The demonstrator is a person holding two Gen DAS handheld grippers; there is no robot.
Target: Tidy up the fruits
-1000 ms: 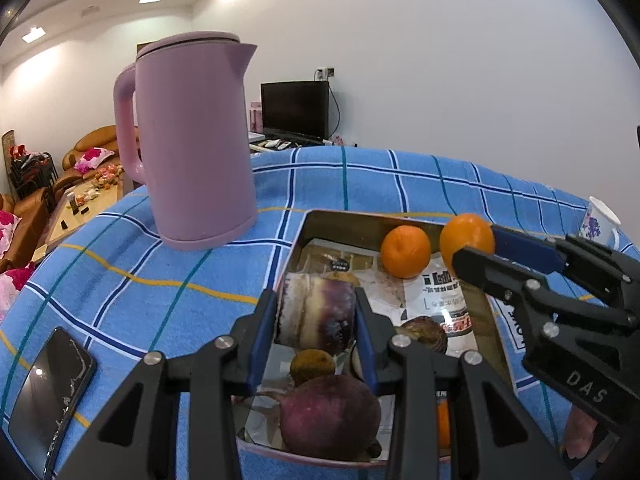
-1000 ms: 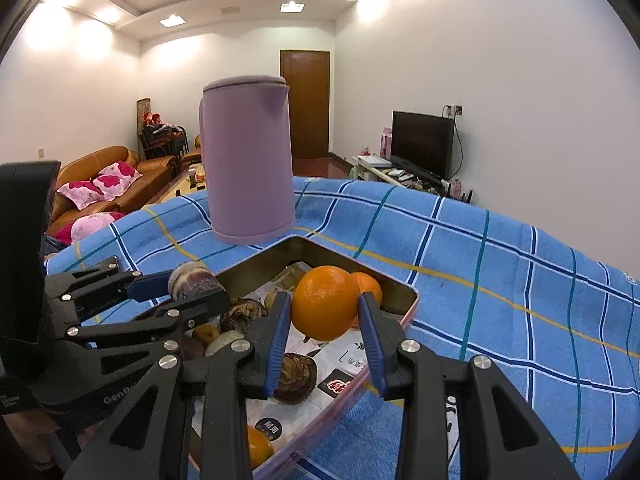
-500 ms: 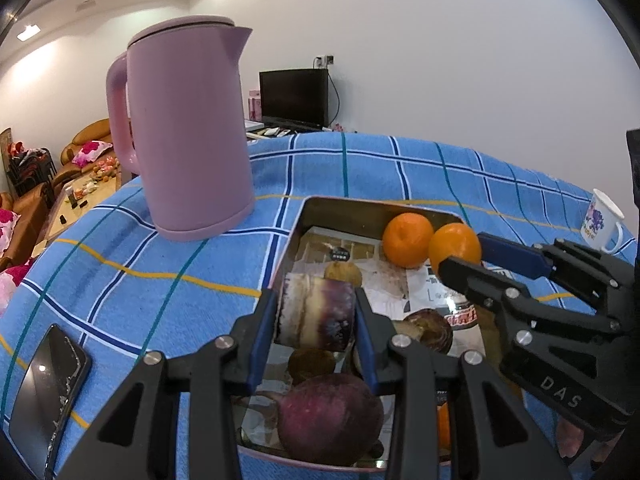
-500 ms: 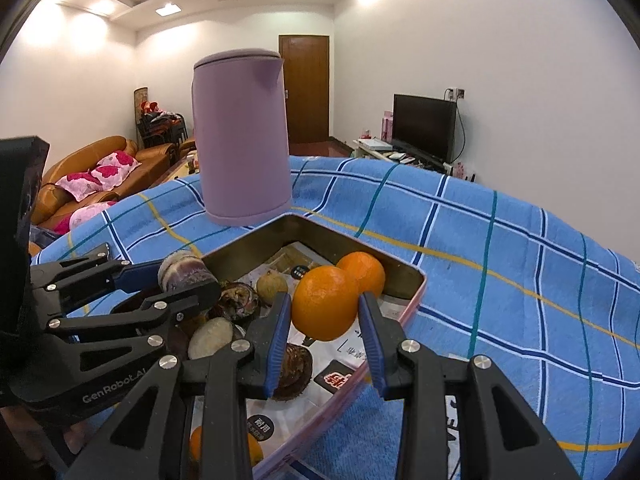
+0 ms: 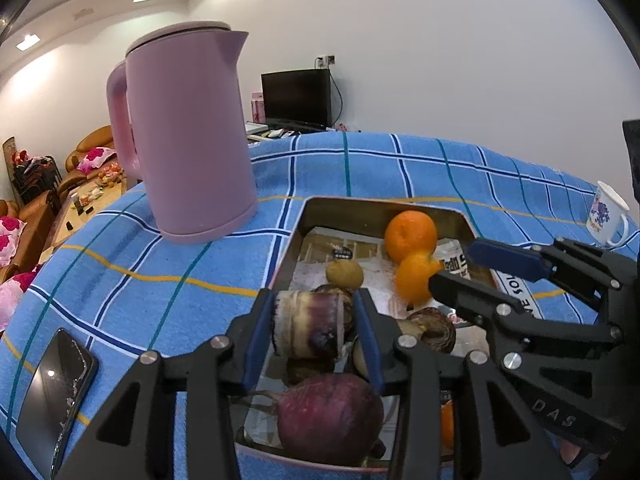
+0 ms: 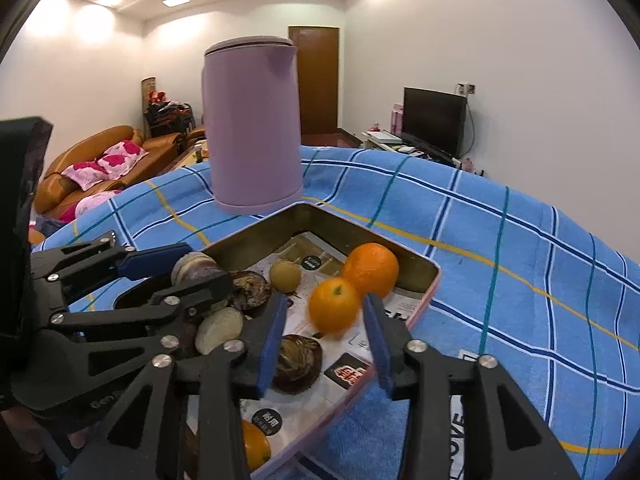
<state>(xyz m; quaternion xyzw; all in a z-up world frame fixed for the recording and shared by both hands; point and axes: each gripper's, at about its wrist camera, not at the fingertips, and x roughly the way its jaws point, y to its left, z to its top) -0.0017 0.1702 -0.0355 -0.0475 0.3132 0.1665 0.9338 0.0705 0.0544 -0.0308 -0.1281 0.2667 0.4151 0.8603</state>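
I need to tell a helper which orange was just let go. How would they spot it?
Start at the pink kettle; the metal tray lies before it. Two oranges sit by its far corner. It is the nearer orange, blurred, stem up, between the right gripper's opening jaws, untouched.

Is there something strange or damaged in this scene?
Yes. The phone on the blue tablecloth beside the tray seems to have a cracked screen. Also, the orange between the right gripper's fingers looks blurred, probably just released.
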